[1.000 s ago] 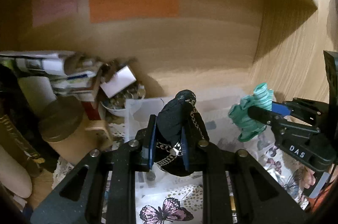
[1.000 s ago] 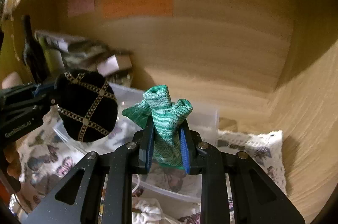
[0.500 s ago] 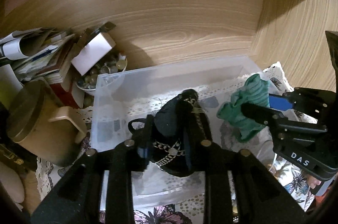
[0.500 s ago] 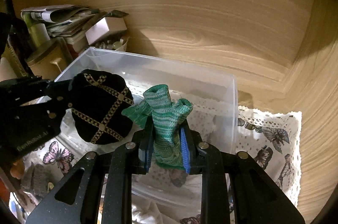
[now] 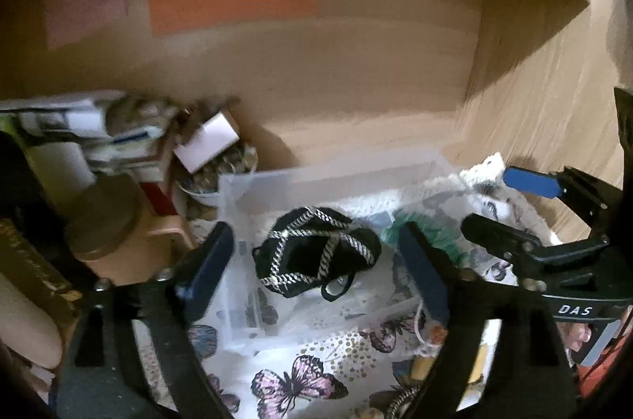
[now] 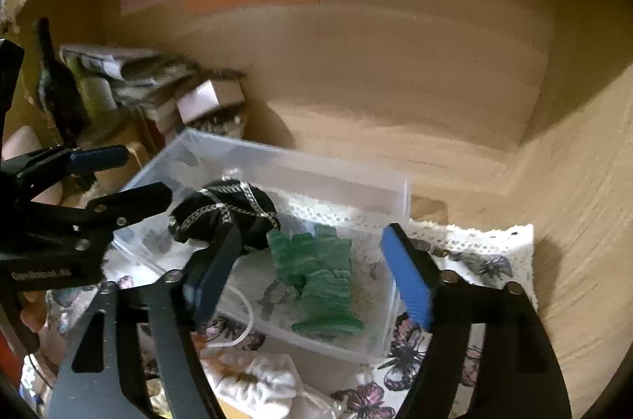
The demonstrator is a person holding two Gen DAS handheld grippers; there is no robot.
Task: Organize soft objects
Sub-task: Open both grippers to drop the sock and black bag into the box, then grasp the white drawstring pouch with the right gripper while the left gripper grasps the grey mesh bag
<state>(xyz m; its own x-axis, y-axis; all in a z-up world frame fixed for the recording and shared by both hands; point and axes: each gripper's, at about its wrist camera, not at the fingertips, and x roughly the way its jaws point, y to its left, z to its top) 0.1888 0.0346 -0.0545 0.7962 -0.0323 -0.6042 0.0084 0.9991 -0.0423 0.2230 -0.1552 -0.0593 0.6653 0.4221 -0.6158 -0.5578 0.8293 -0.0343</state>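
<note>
A black soft pouch with a silver chain pattern [image 5: 316,253] lies inside a clear plastic bin [image 5: 332,177]. It also shows in the right wrist view [image 6: 225,217]. A green knitted cloth [image 6: 320,280] lies in the same bin [image 6: 292,165] to the pouch's right; in the left wrist view only a bit of the cloth [image 5: 427,237] shows. My left gripper [image 5: 316,260] is open and empty over the pouch. My right gripper [image 6: 304,280] is open and empty over the green cloth.
The bin stands on a butterfly-print cloth [image 5: 300,375] in a wooden shelf corner. A tan lidded jar [image 5: 107,225], a bowl of small items [image 5: 221,169] and stacked papers [image 5: 79,130] crowd the left. A white drawstring bag [image 6: 257,379] lies in front of the bin.
Both grippers opened and let go. The black pouch and the green cloth dropped into the clear bin. Both grippers pulled back and tilted up.
</note>
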